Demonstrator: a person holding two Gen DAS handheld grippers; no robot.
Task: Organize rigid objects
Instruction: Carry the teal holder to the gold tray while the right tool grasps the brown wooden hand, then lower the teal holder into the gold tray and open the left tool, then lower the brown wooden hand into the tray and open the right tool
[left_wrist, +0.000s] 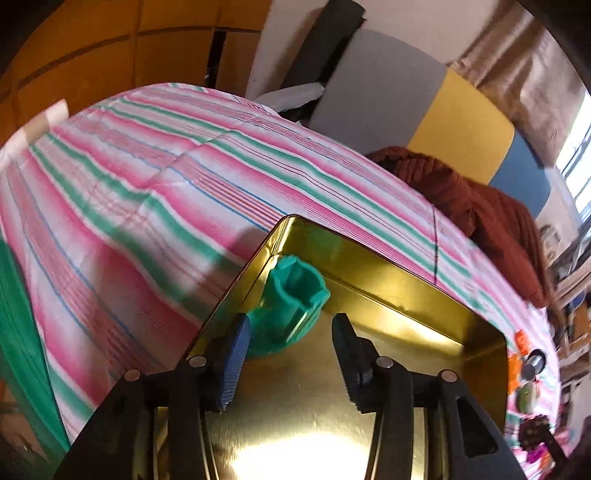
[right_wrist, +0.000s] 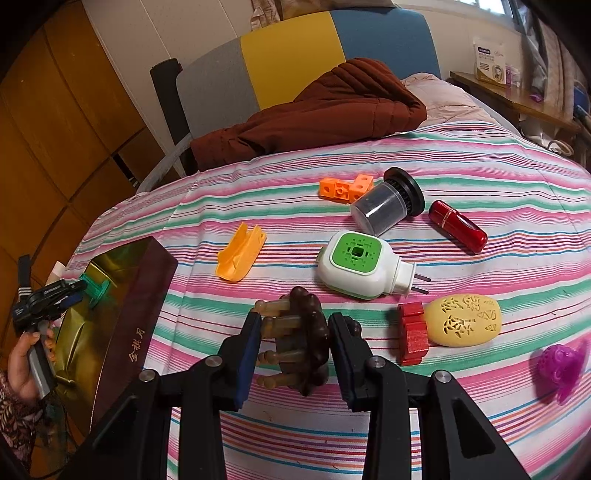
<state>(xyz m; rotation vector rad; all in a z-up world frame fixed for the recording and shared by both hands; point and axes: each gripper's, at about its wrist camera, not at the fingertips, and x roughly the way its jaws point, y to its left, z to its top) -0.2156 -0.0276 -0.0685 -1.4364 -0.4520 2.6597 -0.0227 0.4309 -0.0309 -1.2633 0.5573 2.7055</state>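
Observation:
A gold tin box lies on the striped bedspread; it also shows at the left of the right wrist view. A teal plastic part lies in its far corner. My left gripper is open just behind the teal part, not holding it. My right gripper has its jaws around a dark brown wooden massager with tan pegs, still resting on the bed; the pads look close to it but the grip is unclear.
On the bed lie an orange scoop, orange cubes, a black-capped jar, a red case, a white-green plug-in, a red block, a yellow carved egg, a purple toy. A brown jacket lies beyond.

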